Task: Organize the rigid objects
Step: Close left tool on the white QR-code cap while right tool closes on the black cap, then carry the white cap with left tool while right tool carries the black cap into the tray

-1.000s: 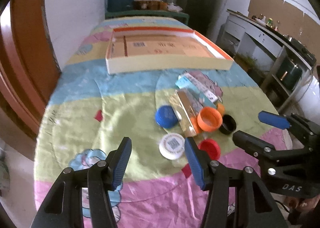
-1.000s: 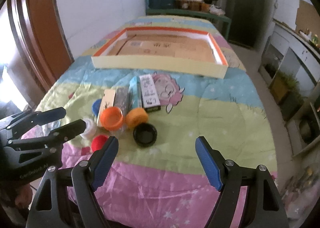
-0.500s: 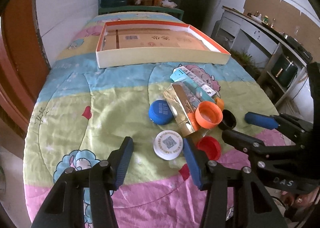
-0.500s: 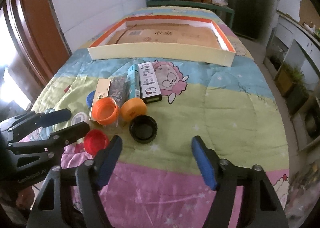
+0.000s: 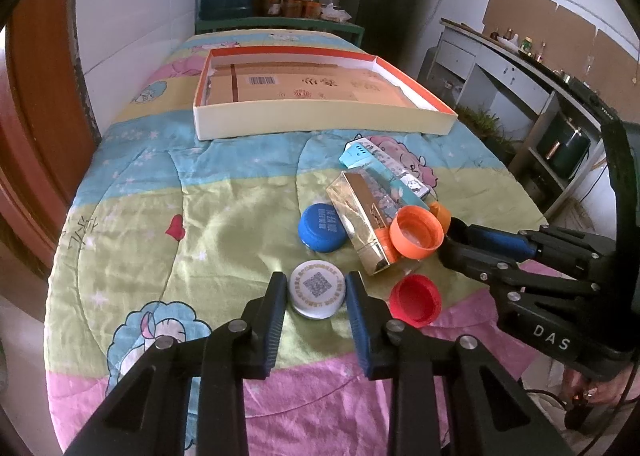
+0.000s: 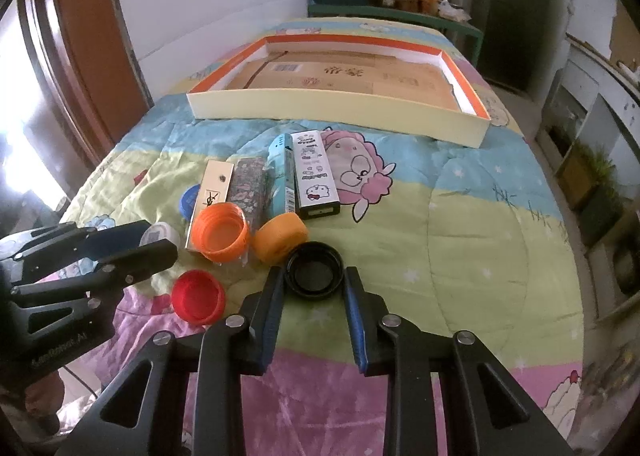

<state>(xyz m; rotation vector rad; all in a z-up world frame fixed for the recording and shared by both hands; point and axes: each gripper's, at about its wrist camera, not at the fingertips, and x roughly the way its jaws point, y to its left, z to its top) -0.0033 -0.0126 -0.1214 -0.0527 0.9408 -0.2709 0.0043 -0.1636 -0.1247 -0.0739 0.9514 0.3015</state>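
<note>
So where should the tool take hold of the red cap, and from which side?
Grip the red cap across its round side wall, coming from above. It lies flat with its opening up, so the fingers can close on opposite sides of the rim.

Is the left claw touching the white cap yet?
Touching. In the left wrist view, the left claw brackets the white cap, with both fingers pressed against the cap's sides and no quilt visible between them.
</note>
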